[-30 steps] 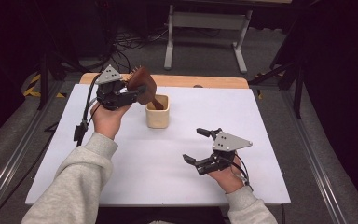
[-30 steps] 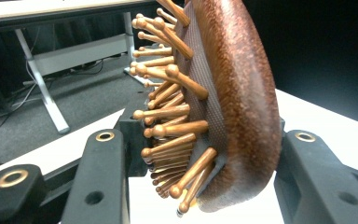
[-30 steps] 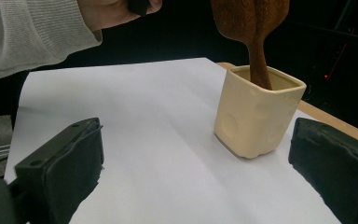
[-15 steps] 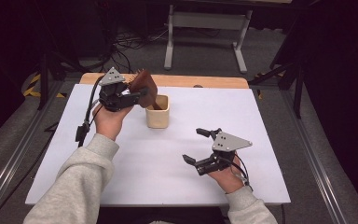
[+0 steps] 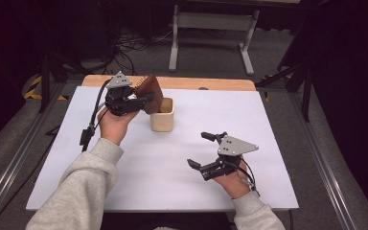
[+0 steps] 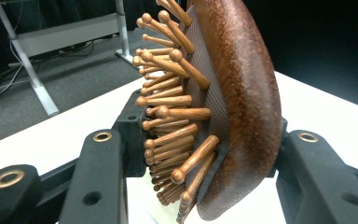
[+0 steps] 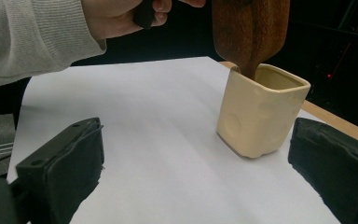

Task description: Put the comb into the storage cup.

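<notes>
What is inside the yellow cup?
The handle end of a brown wooden hairbrush dips into the cream cup, held by the left hand-held gripper. The cup's walls hide how deep it goes and whether anything else sits at the bottom.

**What the frames cut off or cover**

In the left gripper view the brown wooden paddle hairbrush (image 6: 242,102) runs off the top edge, and its handle is hidden. In the right gripper view its lower tip disappears inside the cream square ceramic cup (image 7: 261,112), whose interior is unseen. The grey-sleeved left hand (image 7: 116,16) is cropped at the top.
</notes>
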The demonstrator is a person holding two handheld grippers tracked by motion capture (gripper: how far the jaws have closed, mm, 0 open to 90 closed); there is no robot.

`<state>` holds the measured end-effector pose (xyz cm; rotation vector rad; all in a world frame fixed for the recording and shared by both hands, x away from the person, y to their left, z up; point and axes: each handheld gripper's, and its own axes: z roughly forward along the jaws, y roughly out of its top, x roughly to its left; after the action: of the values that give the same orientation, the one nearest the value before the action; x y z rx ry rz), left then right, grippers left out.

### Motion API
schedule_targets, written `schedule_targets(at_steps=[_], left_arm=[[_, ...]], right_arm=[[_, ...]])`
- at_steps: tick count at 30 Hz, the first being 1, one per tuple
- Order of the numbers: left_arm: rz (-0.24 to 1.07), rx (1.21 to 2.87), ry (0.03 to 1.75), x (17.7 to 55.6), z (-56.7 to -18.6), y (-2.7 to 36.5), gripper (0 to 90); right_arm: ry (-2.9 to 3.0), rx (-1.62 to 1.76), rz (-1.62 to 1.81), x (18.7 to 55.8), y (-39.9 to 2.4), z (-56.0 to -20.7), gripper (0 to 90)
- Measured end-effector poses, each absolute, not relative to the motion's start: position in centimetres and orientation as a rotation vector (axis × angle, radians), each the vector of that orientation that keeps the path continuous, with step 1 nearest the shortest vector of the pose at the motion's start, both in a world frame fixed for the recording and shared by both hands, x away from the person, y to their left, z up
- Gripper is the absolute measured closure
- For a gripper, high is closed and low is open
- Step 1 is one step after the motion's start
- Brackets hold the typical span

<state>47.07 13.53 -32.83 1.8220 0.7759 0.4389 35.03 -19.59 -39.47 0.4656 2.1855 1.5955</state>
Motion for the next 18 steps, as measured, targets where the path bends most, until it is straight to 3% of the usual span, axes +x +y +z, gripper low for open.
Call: schedule_targets(at_steps=[12, 13, 15, 16, 18], left_arm=[[0.484, 1.850, 0.773, 47.01, -33.39, 13.42, 46.5], [0.459, 1.844, 0.767, 47.06, -33.37, 13.56, 40.1], [0.450, 1.843, 0.770, 46.98, -33.34, 13.61, 37.9], [0.472, 1.833, 0.757, 46.90, -33.29, 13.74, 29.2], [0.488, 1.837, 0.748, 46.80, -33.18, 13.88, 25.9]], right_arm=[[2.187, 0.462, 1.593, 35.02, -19.52, -39.48, 4.1], [2.186, 0.462, 1.592, 35.01, -19.52, -39.48, 4.1], [2.185, 0.462, 1.593, 35.01, -19.53, -39.48, 4.1], [2.184, 0.464, 1.594, 35.01, -19.57, -39.46, 4.1], [2.185, 0.464, 1.593, 35.01, -19.59, -39.44, 4.1]])
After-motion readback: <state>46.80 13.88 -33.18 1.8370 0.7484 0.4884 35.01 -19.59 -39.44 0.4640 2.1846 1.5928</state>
